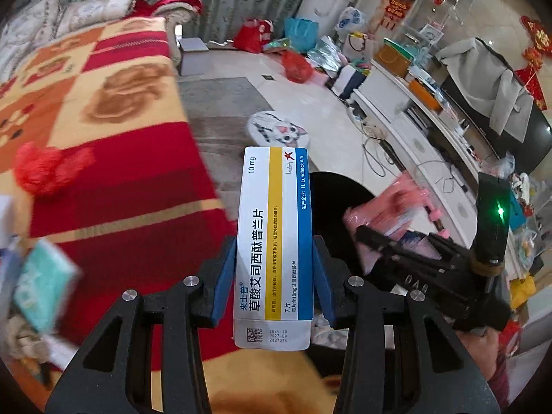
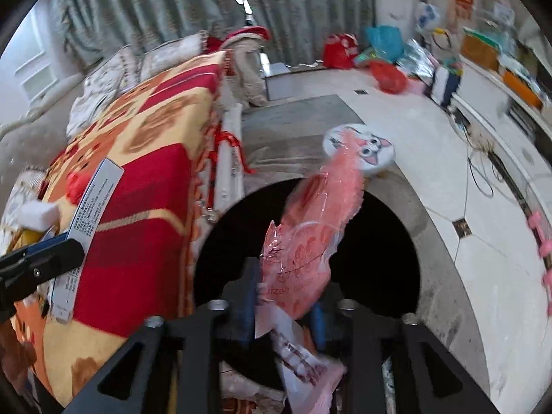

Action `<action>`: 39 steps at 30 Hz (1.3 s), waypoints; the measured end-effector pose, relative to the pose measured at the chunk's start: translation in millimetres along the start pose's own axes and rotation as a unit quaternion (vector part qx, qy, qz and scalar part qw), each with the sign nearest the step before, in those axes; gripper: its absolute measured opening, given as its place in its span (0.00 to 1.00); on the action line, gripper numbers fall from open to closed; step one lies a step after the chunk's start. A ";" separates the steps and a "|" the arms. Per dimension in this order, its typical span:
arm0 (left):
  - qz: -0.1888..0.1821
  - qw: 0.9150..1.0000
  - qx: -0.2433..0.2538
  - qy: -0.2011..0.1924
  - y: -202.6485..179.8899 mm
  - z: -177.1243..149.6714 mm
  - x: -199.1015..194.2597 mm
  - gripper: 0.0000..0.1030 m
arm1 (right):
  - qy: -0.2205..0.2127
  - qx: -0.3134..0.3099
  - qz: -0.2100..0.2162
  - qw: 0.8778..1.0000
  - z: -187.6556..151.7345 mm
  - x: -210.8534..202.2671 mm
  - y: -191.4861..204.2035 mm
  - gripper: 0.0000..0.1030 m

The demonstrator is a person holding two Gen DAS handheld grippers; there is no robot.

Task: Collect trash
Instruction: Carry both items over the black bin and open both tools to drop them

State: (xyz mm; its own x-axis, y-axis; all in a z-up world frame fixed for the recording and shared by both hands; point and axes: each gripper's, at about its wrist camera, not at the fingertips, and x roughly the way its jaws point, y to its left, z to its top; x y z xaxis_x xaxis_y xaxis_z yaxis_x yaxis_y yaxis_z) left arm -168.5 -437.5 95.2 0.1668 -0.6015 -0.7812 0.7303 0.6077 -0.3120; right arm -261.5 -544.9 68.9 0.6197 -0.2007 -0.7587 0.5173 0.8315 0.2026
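Note:
My left gripper [image 1: 274,246] is shut on a white medicine box [image 1: 274,241] with a yellow stripe and a blue edge; both blue pads press its sides. The box stands upright over the edge of a red blanket, beside the black bin [image 1: 339,200]. The right wrist view shows that box [image 2: 89,227] at far left. My right gripper [image 2: 284,291] hangs over the bin's dark mouth [image 2: 379,241]. Its jaws stand apart with a pink plastic wrapper [image 2: 310,234] loose between the pads. From the left wrist view, the right gripper [image 1: 390,248] and wrapper [image 1: 386,210] sit to the right.
A red and yellow blanket [image 1: 120,120] covers the sofa on the left, with a red net scrap [image 1: 41,169] and a teal packet [image 1: 41,286] on it. A cat-face stool [image 2: 365,151] stands beyond the bin. Bags [image 1: 296,65] and a white cabinet [image 1: 396,103] line the far side.

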 end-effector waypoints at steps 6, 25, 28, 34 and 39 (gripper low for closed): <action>-0.015 1.000 -0.003 0.010 -19.2 6.1 25.2 0.60 | -0.016 0.033 0.010 0.999 -4.4 -7.4 -18.3 0.66; 0.099 0.994 0.001 -0.043 22.0 -20.0 -34.3 0.65 | -0.041 -0.018 0.021 0.999 -16.3 -36.9 38.3 0.67; 0.123 0.991 0.000 -0.054 36.4 -28.9 -48.6 0.65 | -0.045 -0.028 0.029 0.998 -19.8 -40.1 53.1 0.67; 0.162 0.984 0.002 -0.070 62.0 -48.1 -77.0 0.65 | -0.049 -0.057 0.045 0.996 -24.3 -45.1 93.6 0.68; 0.190 0.977 -0.018 -0.093 87.6 -58.7 -108.9 0.65 | -0.059 -0.084 0.067 0.992 -19.7 -50.8 130.8 0.70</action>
State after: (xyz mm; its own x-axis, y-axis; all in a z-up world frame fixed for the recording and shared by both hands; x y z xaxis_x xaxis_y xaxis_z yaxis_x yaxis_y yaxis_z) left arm -161.6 -288.3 121.2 0.5412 -0.4105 -0.7338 0.5687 0.8215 -0.0402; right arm -236.9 -415.8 121.8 0.7464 -0.1329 -0.6521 0.3259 0.9273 0.1841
